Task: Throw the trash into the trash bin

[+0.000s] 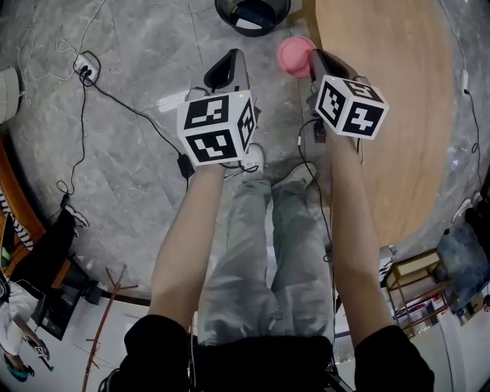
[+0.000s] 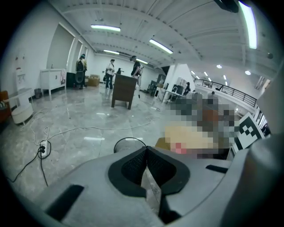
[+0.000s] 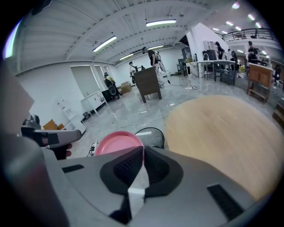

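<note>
Carrying step: right tongs (image 1: 312,55) clenched on the pink plate (image 1: 293,55); left tongs (image 2: 145,148) pinch a thin wrapper (image 2: 151,186); next, get over the bin (image 1: 253,14) at twelve o'clock and let go.

You have no legible word, brand or number in view: the only signs are black-and-white square markers on the cube (image 1: 217,126) of your left gripper (image 1: 224,73) and on the cube (image 1: 351,106) of your right gripper (image 1: 314,61), and the faint print on the pale strip (image 2: 153,191) at your left jaws is too small to read.
</note>
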Demonstrator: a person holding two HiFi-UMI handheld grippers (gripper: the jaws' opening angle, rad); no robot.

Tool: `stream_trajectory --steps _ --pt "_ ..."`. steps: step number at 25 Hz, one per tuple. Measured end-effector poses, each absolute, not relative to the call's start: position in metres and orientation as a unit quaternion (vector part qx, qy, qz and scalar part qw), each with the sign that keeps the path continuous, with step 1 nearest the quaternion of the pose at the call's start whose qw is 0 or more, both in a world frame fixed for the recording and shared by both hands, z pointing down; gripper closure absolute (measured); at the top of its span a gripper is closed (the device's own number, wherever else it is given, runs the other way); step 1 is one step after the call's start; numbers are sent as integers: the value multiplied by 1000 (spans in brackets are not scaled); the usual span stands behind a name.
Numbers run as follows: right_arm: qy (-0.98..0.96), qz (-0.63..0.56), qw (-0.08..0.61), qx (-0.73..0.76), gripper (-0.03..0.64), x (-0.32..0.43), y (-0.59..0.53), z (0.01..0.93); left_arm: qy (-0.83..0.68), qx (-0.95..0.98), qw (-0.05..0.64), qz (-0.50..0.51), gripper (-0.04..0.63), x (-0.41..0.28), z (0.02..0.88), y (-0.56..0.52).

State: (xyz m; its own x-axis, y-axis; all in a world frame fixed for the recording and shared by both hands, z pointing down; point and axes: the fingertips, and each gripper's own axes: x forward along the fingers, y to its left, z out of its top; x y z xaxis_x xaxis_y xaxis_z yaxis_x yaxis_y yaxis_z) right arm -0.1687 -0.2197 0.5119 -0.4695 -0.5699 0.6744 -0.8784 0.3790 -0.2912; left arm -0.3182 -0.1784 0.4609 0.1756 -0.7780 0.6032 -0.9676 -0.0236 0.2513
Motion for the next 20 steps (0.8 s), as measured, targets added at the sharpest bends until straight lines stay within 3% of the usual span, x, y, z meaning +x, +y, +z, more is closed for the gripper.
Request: stream_trajectory --steps 10,20 --pt "-821 256 245 447 601 -245 -299 492 -655 678 306 131 588 -383 452 -230" --pt "-827 206 222 473 597 -265 -358 469 -671 667 298 124 588 -406 451 -257"
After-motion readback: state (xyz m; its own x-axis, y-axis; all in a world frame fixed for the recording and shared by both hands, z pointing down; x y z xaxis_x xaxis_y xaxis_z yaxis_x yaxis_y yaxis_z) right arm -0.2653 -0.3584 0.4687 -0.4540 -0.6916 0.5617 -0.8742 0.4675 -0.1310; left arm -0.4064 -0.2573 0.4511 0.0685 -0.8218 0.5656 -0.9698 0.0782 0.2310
